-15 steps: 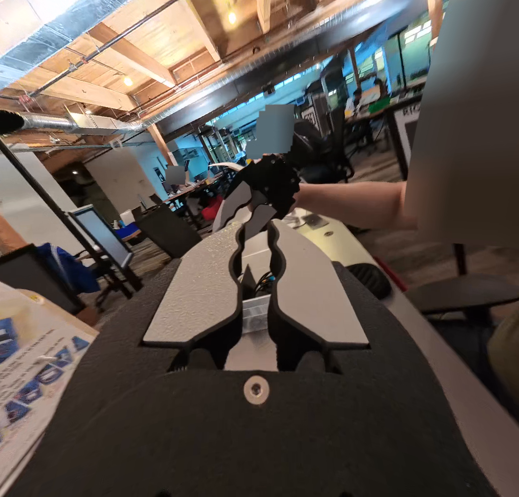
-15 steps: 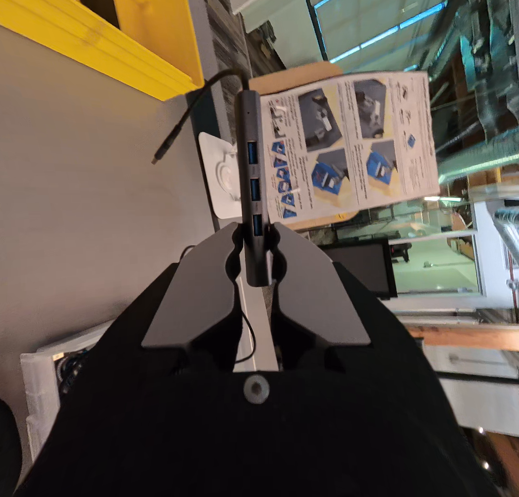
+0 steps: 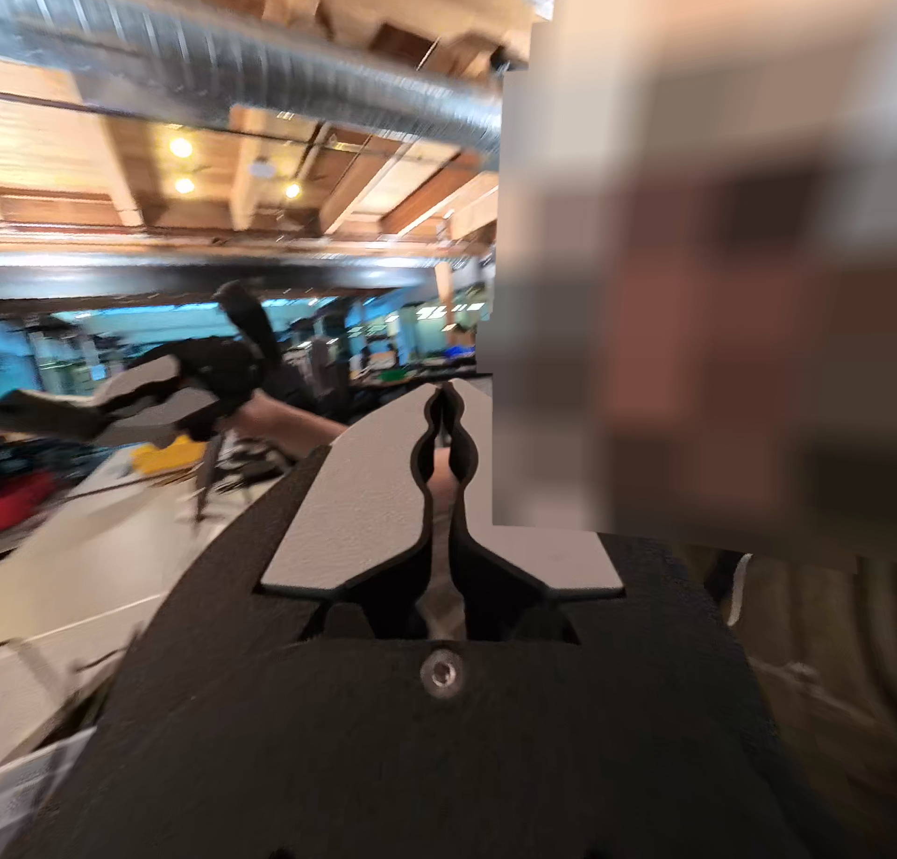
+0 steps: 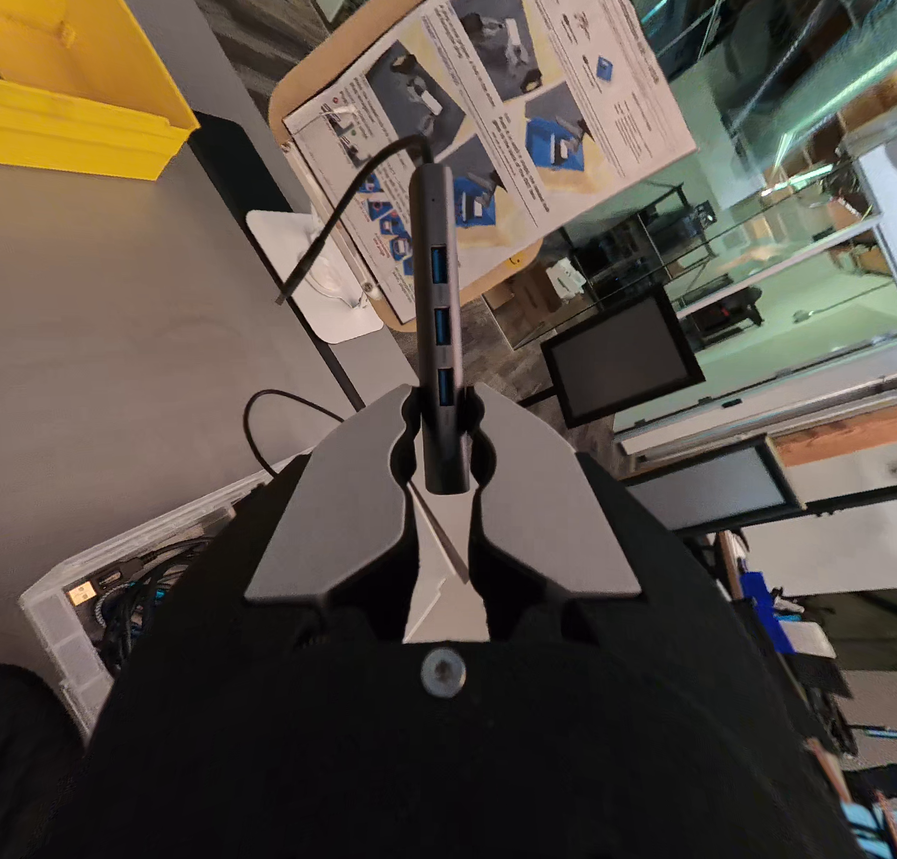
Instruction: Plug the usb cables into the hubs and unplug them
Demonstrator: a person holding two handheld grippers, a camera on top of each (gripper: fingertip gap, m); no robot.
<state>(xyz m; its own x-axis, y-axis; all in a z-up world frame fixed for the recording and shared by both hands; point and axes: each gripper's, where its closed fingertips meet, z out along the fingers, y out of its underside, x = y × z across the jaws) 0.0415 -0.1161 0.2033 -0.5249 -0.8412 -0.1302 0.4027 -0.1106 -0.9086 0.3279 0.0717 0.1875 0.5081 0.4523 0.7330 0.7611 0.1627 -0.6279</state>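
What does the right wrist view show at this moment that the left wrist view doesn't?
Right wrist view only: the right gripper clamps a grey USB hub with three empty blue ports, plus a clear cable box and instruction sheet. Left wrist view only: the left gripper, shut and empty, pointing away from the table. Shared: right gripper, yellow bin.

instruction sheet [image 4: 490,122]: covered in printed text with photos and blue diagrams, clipped on a brown board, but the print's too small and tilted to make out
second sheet [image 3: 34,782]: bottom-left corner of the left wrist view, has printing on it, way too blurry to read
hub [image 4: 439,311]: dark grey stick with three blue ports, no marking I can read on it
monitor [image 4: 621,355]: screen is dark, nothing showing
yellow bin [image 4: 82,83]: no readable label
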